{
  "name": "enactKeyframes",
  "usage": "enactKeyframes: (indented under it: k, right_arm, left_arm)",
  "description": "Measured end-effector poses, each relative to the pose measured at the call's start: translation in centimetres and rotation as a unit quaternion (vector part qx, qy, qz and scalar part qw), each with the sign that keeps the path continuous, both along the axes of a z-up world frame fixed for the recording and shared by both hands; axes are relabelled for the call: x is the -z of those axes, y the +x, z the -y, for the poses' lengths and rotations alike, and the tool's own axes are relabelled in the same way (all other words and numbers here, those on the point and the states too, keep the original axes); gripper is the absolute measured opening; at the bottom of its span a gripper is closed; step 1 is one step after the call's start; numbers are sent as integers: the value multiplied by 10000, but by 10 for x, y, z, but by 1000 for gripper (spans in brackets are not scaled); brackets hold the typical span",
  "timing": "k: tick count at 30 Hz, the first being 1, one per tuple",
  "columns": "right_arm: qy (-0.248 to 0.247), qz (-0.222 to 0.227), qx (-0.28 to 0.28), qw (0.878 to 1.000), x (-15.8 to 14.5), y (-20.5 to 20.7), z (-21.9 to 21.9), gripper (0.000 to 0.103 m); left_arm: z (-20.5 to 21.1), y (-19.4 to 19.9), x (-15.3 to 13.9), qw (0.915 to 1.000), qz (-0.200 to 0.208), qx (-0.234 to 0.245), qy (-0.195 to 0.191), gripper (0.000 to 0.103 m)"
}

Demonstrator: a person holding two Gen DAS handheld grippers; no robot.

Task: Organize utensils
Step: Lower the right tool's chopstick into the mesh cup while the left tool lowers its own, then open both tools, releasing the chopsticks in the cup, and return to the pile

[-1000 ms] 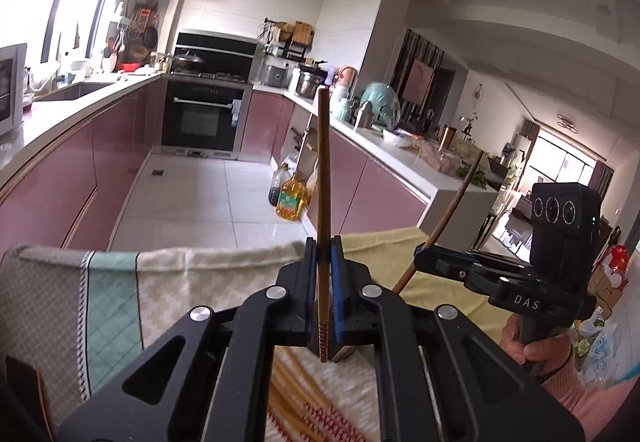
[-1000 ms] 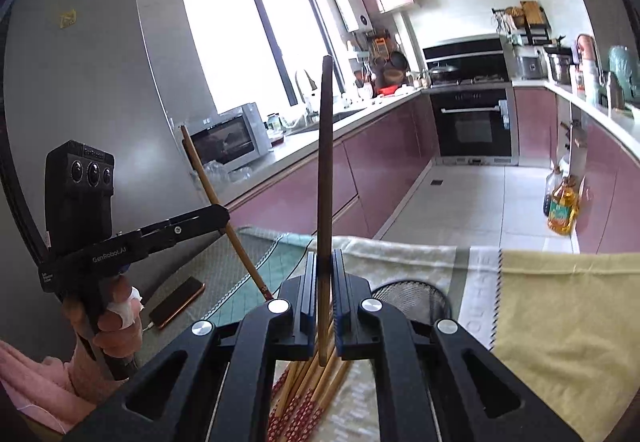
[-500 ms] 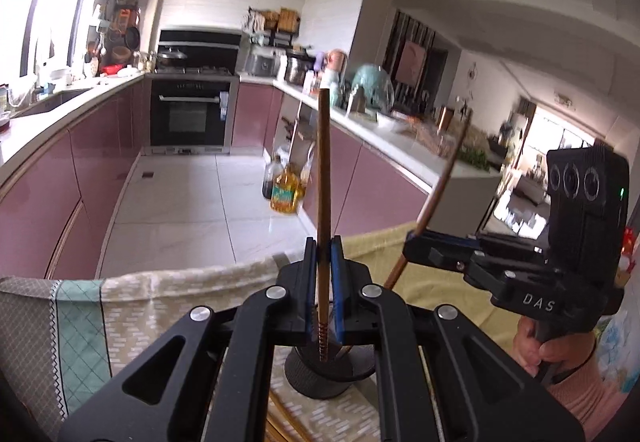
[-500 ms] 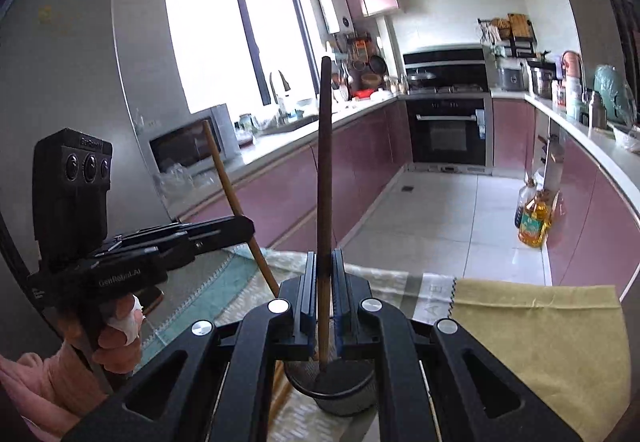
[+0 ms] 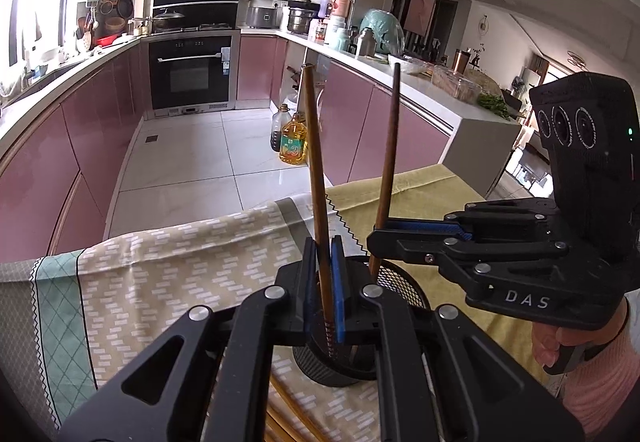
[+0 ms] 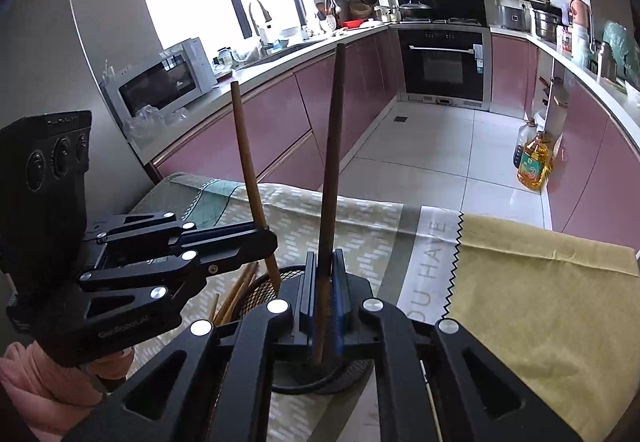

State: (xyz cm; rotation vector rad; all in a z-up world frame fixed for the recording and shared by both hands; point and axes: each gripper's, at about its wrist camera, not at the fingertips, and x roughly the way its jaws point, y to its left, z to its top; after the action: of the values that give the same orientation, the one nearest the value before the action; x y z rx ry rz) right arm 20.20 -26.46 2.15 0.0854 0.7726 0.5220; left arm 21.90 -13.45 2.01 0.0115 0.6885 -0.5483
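Wooden chopsticks, one per gripper, both near-upright over black mesh holder (image 5: 394, 282) on patterned cloth (image 5: 160, 274). L→R: loose chopsticks (image 6: 236, 294) lie on cloth beside holder, awaiting pickup. Left gripper (image 5: 323, 270) jaws look slightly parted w/ left chopstick (image 5: 316, 177) standing between pads, ribbed tip pointing down into holder; whether pads still pinch or have let go can't be told. Right gripper (image 6: 323, 282), likewise close around right chopstick (image 6: 330, 169); grip vs. release unclear too. Both sticks probably kept vertical so they drop tip-first into cup, not snag on mesh rim. Yellow cloth (image 6: 540, 282) at far R. Hidden: holder base and interior blocked by gripper bodies, so stick tips' depth and any contents indistinct; more loose sticks cut off at frame bottom.
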Motion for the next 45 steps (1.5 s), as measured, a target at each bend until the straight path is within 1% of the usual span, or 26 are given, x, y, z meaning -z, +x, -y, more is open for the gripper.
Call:
enactKeyframes:
  k: [4, 5, 6, 7, 8, 9, 11, 14, 16, 18, 21, 23, 24, 26, 28, 30, 33, 37, 40, 43, 45]
  right_arm:
    - [101, 23, 168, 9998, 1, 3, -2, 10]
    - [149, 47, 176, 9997, 0, 3, -1, 13]
    - [180, 86, 211, 9996, -1, 3, -2, 14]
    - [193, 142, 290, 9993, -2, 2, 0, 18]
    - [199, 180, 320, 9991, -3, 0, 0, 21]
    - [209, 224, 347, 9989, -4, -2, 1, 21]
    - [277, 382, 384, 9981, -9, -13, 4, 22]
    - [410, 605, 230, 9971, -17, -36, 4, 26]
    - [449, 729, 26, 9963, -21, -55, 0, 27]
    - [456, 786, -199, 9957, -22, -72, -6, 30]
    - [408, 660, -555, 9954, -12, -91, -20, 31]
    - [327, 473, -754, 9955, 3, -99, -33, 31]
    - [256, 394, -775, 9959, 9, -101, -38, 31]
    - [207, 90, -803, 9965, 29, -99, -46, 31]
    - [133, -183, -759, 9969, 47, -94, -54, 31]
    - [96, -431, -724, 9964, 65, -90, -59, 31]
    - [83, -631, -675, 9957, 80, -87, -65, 31]
    - [137, -698, -697, 9950, 86, -92, -71, 31]
    - [143, -653, -891, 9938, 84, -100, -80, 31]
    - [66, -649, -1106, 9917, 84, -104, -96, 30]
    - [-56, -620, -1198, 9909, 84, -105, -106, 28]
  left_arm:
    - [-3, 2, 7, 10000, -30, -56, -23, 10]
    - [-3, 2, 6, 10000, -24, -70, -36, 13]
    - [-4, 1, 6, 9999, 8, -110, -29, 21]
    - [-5, -1, 5, 9998, 61, -183, 1, 25]
    - [-9, -5, 2, 9996, 119, -238, 26, 27]
    - [-12, -10, 1, 9993, 204, -299, 71, 27]
    - [-19, -18, -3, 9988, 325, -374, 58, 31]
    - [-37, -36, -5, 9971, 509, -548, 128, 42]
    - [-50, -49, -2, 9963, 537, -637, 213, 44]
    - [-62, -59, 6, 9959, 449, -714, 327, 45]
    - [-79, -71, 23, 9957, 196, -767, 478, 46]
    - [-88, -77, 37, 9949, -12, -834, 572, 47]
    - [-93, -79, 44, 9948, -112, -827, 576, 47]
    - [-100, -81, 57, 9941, -301, -857, 590, 47]
    - [-103, -88, 79, 9934, -552, -805, 601, 48]
    - [-103, -89, 90, 9923, -670, -774, 702, 49]
    - [-97, -93, 102, 9917, -763, -690, 769, 50]
    - [-98, -93, 112, 9912, -855, -701, 722, 50]
    - [-105, -93, 114, 9911, -906, -757, 615, 48]
    - [-112, -93, 111, 9907, -886, -870, 556, 48]
    - [-119, -91, 109, 9903, -883, -953, 497, 48]
